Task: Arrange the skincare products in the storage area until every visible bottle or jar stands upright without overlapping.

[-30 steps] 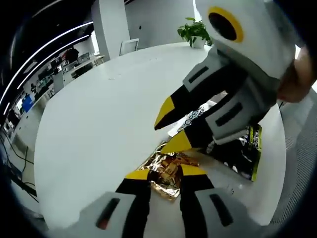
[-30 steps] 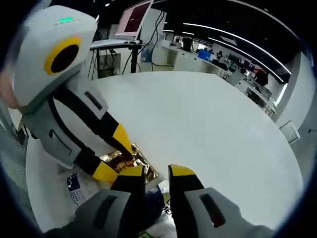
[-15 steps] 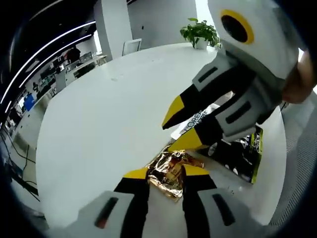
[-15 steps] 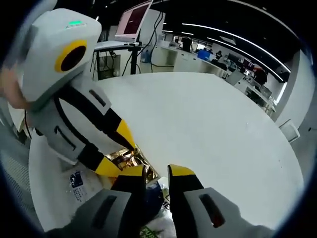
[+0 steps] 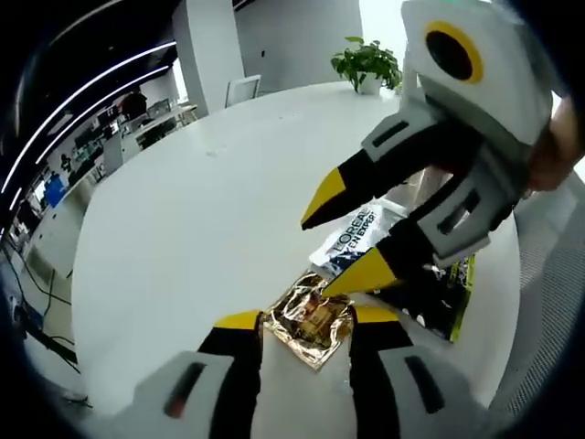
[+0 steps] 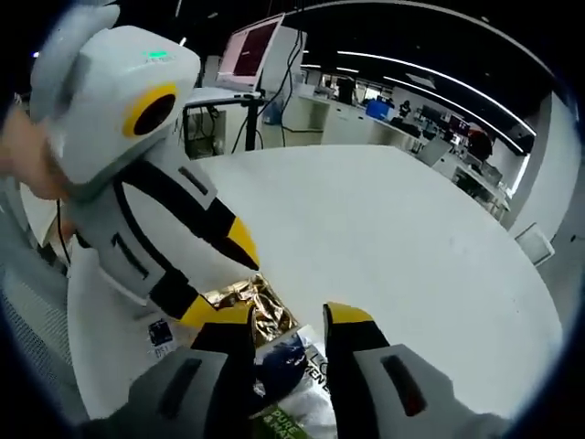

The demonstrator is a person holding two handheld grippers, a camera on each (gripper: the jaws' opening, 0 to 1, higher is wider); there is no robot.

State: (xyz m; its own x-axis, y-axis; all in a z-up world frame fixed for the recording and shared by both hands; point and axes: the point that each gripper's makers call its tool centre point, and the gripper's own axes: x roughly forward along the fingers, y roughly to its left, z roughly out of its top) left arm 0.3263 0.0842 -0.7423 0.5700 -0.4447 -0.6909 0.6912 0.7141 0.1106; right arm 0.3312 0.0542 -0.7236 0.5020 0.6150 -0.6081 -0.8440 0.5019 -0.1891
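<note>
On the white round table (image 5: 183,210) lies a crumpled gold foil packet (image 5: 311,320), right between the spread jaws of my left gripper (image 5: 307,318), which is open. From the upper right my right gripper (image 5: 345,235) reaches in, open, with its tips over a white L'Oreal sachet (image 5: 352,240). A black and green packet (image 5: 439,306) lies beside it, partly hidden. In the right gripper view my right gripper (image 6: 288,315) stands open above a dark blue and white sachet (image 6: 283,357). The gold foil packet (image 6: 251,306) lies just beyond, under the left gripper (image 6: 219,274).
A potted plant (image 5: 366,62) stands at the table's far edge, with a white chair (image 5: 239,89) behind. A small white sachet with a blue label (image 6: 160,338) lies near the table's edge. A monitor on a stand (image 6: 251,46) and office desks are beyond the table.
Both grippers' jaws have spread a little wider. The right gripper has lifted slightly, so more of the L'Oreal sachet shows. The packets lie where they were.
</note>
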